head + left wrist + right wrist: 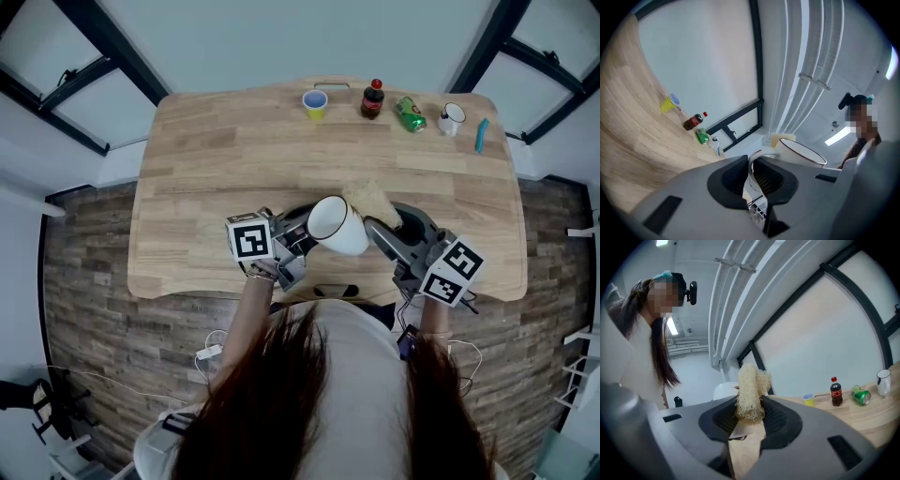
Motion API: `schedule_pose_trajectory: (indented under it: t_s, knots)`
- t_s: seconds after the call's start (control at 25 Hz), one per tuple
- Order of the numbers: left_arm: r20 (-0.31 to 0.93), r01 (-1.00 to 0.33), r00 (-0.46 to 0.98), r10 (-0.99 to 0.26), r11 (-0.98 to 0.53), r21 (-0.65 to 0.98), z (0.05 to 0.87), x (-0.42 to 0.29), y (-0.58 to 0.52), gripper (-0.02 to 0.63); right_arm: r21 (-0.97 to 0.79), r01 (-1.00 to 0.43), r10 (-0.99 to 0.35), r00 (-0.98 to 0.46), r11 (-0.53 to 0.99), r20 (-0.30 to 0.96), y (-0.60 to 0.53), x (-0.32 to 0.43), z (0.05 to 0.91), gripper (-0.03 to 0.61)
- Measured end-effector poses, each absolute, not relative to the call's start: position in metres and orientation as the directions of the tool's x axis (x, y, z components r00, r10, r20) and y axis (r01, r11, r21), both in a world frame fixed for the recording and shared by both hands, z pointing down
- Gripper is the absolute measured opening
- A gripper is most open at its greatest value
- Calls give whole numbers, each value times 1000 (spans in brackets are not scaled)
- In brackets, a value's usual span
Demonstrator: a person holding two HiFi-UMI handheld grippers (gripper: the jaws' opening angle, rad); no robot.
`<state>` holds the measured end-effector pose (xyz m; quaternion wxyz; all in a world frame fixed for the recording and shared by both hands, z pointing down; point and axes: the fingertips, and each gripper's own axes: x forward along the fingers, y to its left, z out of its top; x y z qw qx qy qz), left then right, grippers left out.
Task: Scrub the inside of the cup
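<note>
A white cup (pixel 336 225) with a dark rim is held in the air above the table's near edge, tilted with its mouth up and to the left. My left gripper (pixel 296 241) is shut on the cup's handle (pixel 751 165); the rim (pixel 802 151) shows past the jaws. My right gripper (pixel 382 229) is shut on a pale fibrous scrubber (pixel 371 200), which sits just right of the cup, outside it. In the right gripper view the scrubber (pixel 751 391) sticks up between the jaws, with the cup (pixel 724 390) behind it.
Along the far edge of the wooden table (pixel 234 159) stand a yellow cup (pixel 315 103), a cola bottle (pixel 372 98), a green can (pixel 410 114), a small white mug (pixel 451 118) and a blue item (pixel 481 134).
</note>
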<state>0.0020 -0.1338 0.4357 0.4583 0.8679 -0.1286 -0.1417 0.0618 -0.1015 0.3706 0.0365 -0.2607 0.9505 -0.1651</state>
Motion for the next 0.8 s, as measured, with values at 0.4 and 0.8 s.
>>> schedule_pose_trajectory:
  t_s: [0.4, 0.8]
  knots:
    - [5, -241, 892, -451, -467, 851, 452, -10, -149, 44, -242, -571, -579, -814, 785, 41, -110, 60, 372, 140]
    - [31, -295, 849, -527, -425, 856, 449, -20, -161, 43, -219, -574, -584, -811, 789, 23, -110, 52, 371, 140]
